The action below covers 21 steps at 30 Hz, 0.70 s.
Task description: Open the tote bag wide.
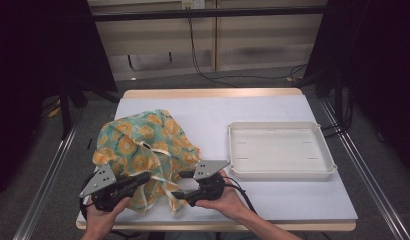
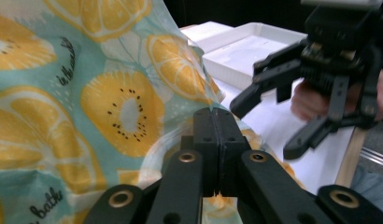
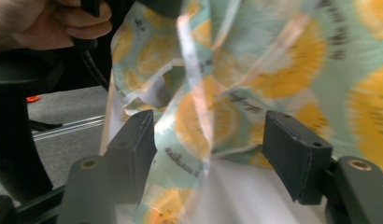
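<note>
Crumpled lemon-print cloth [image 1: 143, 150], left hand-held gripper [image 2: 213, 122] clamped on its fabric, right hand-held gripper [image 3: 208, 149] spread apart

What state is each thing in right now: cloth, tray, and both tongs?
Cloth: crumpled in a heap on the table's left side, a white strap trailing off its near edge.
Tray: empty, flat on the table, right of the cloth and apart from it.
Left tongs: shut, jaws together at the cloth's edge.
Right tongs: open, cloth between the jaws, not pinched.
</note>
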Motion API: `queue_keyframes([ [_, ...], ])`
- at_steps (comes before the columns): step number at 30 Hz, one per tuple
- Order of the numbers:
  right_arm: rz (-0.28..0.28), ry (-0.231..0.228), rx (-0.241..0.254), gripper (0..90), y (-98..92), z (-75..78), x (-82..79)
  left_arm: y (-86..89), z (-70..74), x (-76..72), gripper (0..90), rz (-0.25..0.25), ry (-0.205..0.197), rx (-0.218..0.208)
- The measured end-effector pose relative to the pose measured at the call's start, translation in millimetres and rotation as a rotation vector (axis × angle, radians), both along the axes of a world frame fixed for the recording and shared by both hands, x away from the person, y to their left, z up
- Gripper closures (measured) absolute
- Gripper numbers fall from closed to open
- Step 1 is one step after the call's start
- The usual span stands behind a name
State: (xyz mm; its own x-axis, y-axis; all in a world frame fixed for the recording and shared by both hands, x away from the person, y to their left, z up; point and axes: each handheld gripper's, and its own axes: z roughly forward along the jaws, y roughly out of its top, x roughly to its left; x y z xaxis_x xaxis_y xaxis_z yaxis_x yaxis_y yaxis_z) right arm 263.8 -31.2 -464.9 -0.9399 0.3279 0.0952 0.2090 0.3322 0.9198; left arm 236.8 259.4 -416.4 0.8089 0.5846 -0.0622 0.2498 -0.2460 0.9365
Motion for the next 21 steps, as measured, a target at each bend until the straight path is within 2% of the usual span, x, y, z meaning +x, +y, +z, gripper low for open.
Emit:
queue_keyframes([
  [1,0.000,0.000,0.000,32.9,0.0,0.0,0.0,0.0,0.0,0.0,89.8,0.000,0.000,0.000],
  [2,0.008,0.003,0.000,32.5,2.9,-1.0,-0.2,1.5,1.1,1.2,89.8,-0.015,0.013,-0.027],
  [4,0.008,0.014,0.010,32.4,11.8,-5.8,-0.5,0.3,4.1,1.2,90.0,-0.005,0.004,-0.021],
  [5,0.012,0.017,0.012,32.9,14.7,-7.6,-0.7,0.4,4.3,2.5,90.0,-0.018,0.001,-0.036],
  [6,0.014,0.017,0.002,33.6,17.4,-9.4,-0.7,0.7,5.7,2.3,90.0,-0.007,-0.003,-0.018],
  [8,0.024,0.018,-0.007,35.3,19.7,-10.9,-0.3,0.9,6.4,2.9,90.0,-0.007,-0.007,-0.013],
  [9,0.027,0.023,-0.009,39.1,21.1,-11.6,-0.1,1.3,7.1,3.6,90.0,-0.011,-0.004,-0.025],
  [10,0.040,0.023,-0.005,51.7,21.9,-10.8,-0.3,3.1,10.5,4.6,90.0,-0.007,-0.010,-0.035],
  [11,0.043,0.006,-0.017,58.2,21.9,-9.5,-0.3,4.3,12.0,4.8,90.0,-0.001,-0.014,-0.034],
  [12,0.043,0.006,-0.017,58.2,21.9,-9.5,-0.3,4.3,12.0,4.8,90.0,-0.001,-0.014,-0.034],
  [13,0.053,0.003,-0.017,75.5,18.0,-5.5,0.2,7.6,15.9,5.7,90.0,0.009,-0.022,-0.033],
  [14,0.053,0.003,-0.017,75.5,18.0,-5.5,0.2,7.6,15.9,5.7,90.0,0.009,-0.022,-0.033],
  [17,0.025,-0.003,0.013,86.0,6.4,3.8,3.4,13.4,20.3,7.6,90.0,0.021,-0.032,-0.037],
  [18,0.007,-0.012,0.021,88.4,0.7,8.0,5.2,15.3,21.7,8.4,90.0,0.026,-0.039,-0.031],
  [19,-0.035,-0.026,0.050,88.9,-11.2,18.0,10.5,16.6,23.9,10.1,90.0,0.025,-0.038,-0.035],
  [21,-0.069,-0.047,0.074,89.0,-18.9,27.9,15.8,15.1,26.4,11.8,90.0,0.021,-0.042,-0.027],
])
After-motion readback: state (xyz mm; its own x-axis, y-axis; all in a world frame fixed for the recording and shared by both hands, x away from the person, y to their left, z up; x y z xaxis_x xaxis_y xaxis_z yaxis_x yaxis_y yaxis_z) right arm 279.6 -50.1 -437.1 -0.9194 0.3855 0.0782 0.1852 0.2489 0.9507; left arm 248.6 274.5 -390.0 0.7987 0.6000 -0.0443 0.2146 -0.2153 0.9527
